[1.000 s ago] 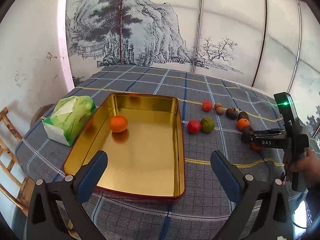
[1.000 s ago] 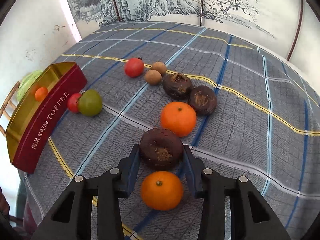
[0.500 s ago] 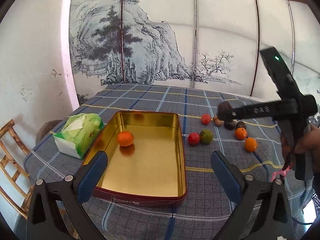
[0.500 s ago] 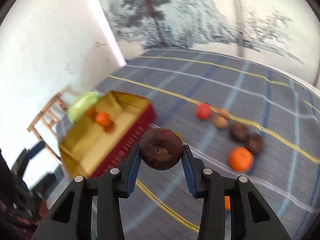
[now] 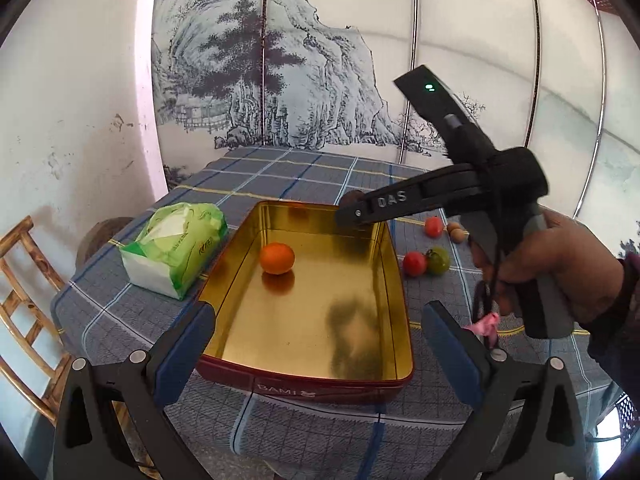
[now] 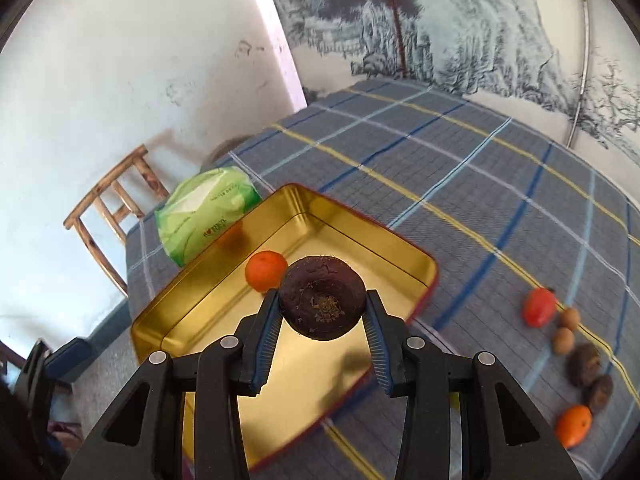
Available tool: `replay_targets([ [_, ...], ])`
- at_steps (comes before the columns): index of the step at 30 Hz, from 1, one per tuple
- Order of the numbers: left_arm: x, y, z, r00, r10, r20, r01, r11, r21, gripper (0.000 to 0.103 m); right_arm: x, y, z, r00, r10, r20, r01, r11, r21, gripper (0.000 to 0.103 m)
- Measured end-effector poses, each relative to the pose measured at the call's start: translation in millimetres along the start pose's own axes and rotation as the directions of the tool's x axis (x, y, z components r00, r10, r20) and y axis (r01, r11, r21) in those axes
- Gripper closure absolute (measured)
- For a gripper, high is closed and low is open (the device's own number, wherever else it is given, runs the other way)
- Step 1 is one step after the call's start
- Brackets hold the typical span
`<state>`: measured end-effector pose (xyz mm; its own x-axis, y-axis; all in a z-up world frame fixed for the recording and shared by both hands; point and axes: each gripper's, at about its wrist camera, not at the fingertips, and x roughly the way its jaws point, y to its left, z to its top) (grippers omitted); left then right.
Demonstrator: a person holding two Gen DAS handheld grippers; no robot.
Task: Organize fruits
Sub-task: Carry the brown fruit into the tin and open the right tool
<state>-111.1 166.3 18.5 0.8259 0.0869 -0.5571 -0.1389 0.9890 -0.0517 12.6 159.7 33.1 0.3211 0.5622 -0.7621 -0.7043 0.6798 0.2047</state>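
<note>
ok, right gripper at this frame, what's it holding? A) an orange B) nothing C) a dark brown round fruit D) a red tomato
C: the right gripper is clamped on the dark brown fruit above the gold tin, where one orange already sits.

a dark brown, round, wrinkled fruit [image 6: 322, 303] is clamped between the two pads of the right claw [image 6: 322, 312], in the air above the gold tin [image 6: 400, 258]. one orange [image 6: 265, 271] lies inside the tin near its far left side. the other fruits lie on the counter [image 6: 460, 168] near its right edge: a red tomato [image 6: 539, 307], two small tan ones [image 6: 566, 328], two dark ones [image 6: 590, 376], another orange [image 6: 573, 425].
</note>
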Motion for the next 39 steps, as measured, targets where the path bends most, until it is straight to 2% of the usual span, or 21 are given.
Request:
replay_targets([
  [3,4.7,1.1,-1.9,0.999,0.044,-0.031,-0.044,0.999,0.016,0.001,17.3,-0.6,7.7,0.999,-0.019,-0.026,0.019,1.000,0.000,0.061],
  [11,8.2,8.9,-5.1,0.997,0.056,-0.048,-0.055,0.998,0.018,0.001,50.4,-5.1,17.5,0.996,-0.041,-0.073,0.043,0.999,0.029,0.061],
  [28,20.7,14.0,-13.5,0.990,0.061,-0.127,-0.061,0.998,0.005,0.001,70.7,5.9,34.5,0.992,-0.092,-0.090,0.093,0.996,0.014,0.061],
  [39,24.7,9.5,-15.1,0.986,0.066,-0.154,-0.065,0.998,0.013,0.001,73.8,8.2,41.6,0.995,-0.072,-0.061,0.075,0.996,0.040,0.060],
])
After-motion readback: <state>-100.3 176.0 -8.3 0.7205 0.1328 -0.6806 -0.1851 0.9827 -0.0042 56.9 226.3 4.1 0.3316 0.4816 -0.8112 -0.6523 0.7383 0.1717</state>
